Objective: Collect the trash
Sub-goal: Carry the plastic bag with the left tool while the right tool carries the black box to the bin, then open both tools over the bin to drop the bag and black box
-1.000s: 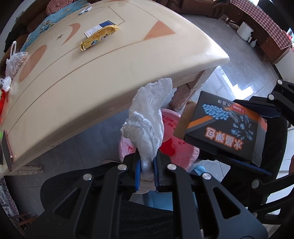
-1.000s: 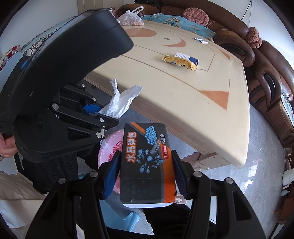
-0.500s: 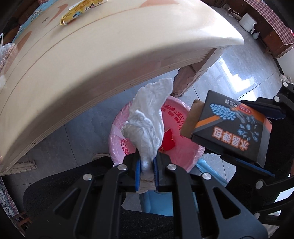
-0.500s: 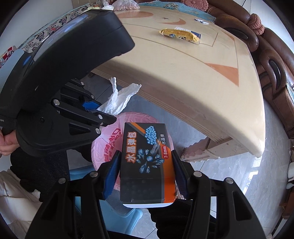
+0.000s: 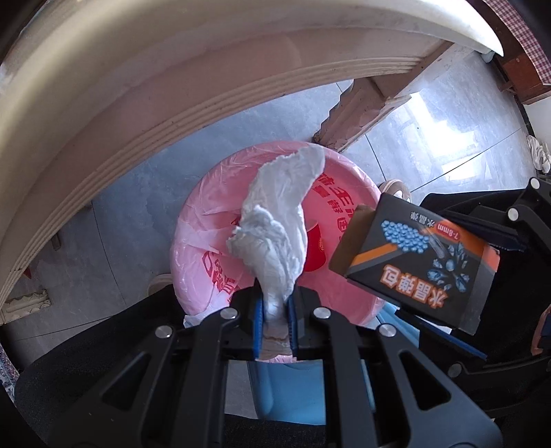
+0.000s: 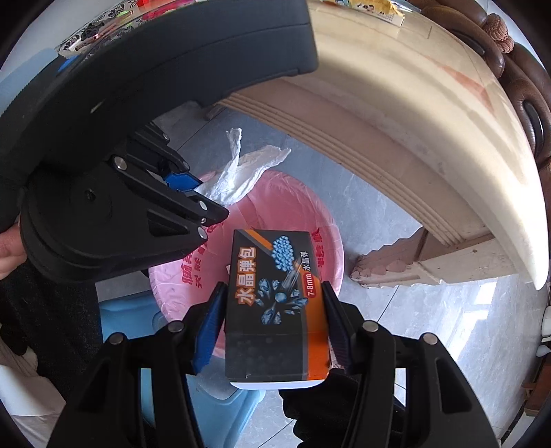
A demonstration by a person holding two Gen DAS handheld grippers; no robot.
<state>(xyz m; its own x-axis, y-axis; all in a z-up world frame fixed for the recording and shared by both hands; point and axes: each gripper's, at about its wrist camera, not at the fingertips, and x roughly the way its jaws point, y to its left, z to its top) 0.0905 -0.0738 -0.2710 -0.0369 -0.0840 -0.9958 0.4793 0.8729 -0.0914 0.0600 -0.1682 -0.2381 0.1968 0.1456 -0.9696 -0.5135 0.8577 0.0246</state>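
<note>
below both claws sat the pink-lined bin (image 5: 206, 248). left claw (image 5: 275, 310) pinched the crumpled tissue (image 5: 275, 224), pointing straight over its mouth; right claw (image 6: 272, 324) clamped the dark box (image 6: 275, 303), long axis toward the bin's near rim.

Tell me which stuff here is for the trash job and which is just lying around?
For the job:
- crumpled white tissue, pinched in the left gripper
- black and orange box, clamped in the right gripper
- pink-lined bin under both

Just lying around:
- cream table
- brown sofa
- blue stool
- yellow packet on the table
</note>
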